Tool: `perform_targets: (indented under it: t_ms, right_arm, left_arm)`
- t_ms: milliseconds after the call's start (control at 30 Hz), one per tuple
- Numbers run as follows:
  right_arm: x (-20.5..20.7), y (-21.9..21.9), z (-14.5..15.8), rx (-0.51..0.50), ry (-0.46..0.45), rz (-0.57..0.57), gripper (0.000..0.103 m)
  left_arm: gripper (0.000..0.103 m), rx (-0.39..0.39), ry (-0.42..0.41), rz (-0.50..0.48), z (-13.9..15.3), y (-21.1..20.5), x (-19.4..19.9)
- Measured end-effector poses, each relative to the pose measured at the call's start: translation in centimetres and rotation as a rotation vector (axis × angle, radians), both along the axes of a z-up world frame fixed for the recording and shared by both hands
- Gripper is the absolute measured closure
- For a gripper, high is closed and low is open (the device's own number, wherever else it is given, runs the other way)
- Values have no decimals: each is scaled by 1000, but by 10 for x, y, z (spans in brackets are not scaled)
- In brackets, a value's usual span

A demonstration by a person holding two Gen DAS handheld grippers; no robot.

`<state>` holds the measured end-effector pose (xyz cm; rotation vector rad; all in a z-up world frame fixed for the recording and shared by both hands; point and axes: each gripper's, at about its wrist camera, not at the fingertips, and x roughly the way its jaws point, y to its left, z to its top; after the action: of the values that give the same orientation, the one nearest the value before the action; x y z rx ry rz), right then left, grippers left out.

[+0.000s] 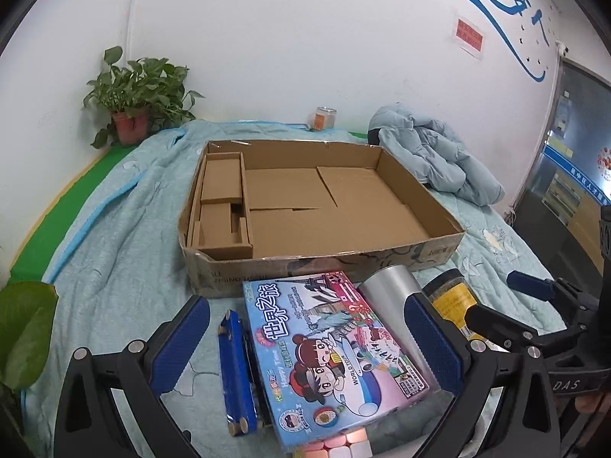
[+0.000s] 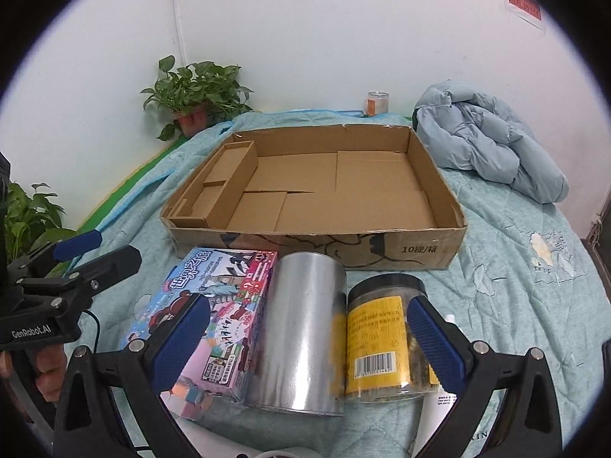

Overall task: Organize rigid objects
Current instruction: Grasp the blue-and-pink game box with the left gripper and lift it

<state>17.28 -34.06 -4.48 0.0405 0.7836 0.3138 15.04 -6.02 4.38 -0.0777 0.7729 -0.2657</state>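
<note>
An open cardboard box [image 1: 382, 255] [image 2: 420, 244] with small inner compartments at its left sits on the bed. In front of it lie a blue board-game box [image 1: 328, 355] [image 2: 225, 316], a silver tin can [image 1: 389, 294] [image 2: 301, 332], a clear jar with a yellow label [image 1: 452, 297] [image 2: 382, 343], a narrow blue box [image 1: 235, 370] and a pastel puzzle cube [image 1: 340, 444]. My left gripper [image 1: 305, 347] is open, hovering over the game box. My right gripper [image 2: 305, 347] is open, straddling the can and jar. Each gripper shows in the other's view [image 1: 534, 305] [image 2: 76, 263].
A light-blue jacket [image 1: 431, 152] [image 2: 488, 145] lies at the back right. A potted plant [image 1: 133, 103] [image 2: 194, 95] and a small glass jar [image 1: 324, 118] [image 2: 378, 103] stand by the wall. A white tube [image 2: 439, 412] lies under the right gripper.
</note>
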Motion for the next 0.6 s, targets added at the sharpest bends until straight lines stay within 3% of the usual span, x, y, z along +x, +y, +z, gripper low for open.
perform_targets:
  t_ms: [233, 433, 600]
  right_arm:
    - [-5, 5, -5, 64, -11, 169, 0]
    - [2, 22, -29, 153, 99, 335, 0]
    - [10, 38, -43, 179, 169, 404, 0]
  left_arm:
    - [0, -76, 92, 59, -9, 19, 10]
    - [1, -62, 223, 32, -40, 17, 29]
    - [2, -54, 302, 11, -63, 10, 43]
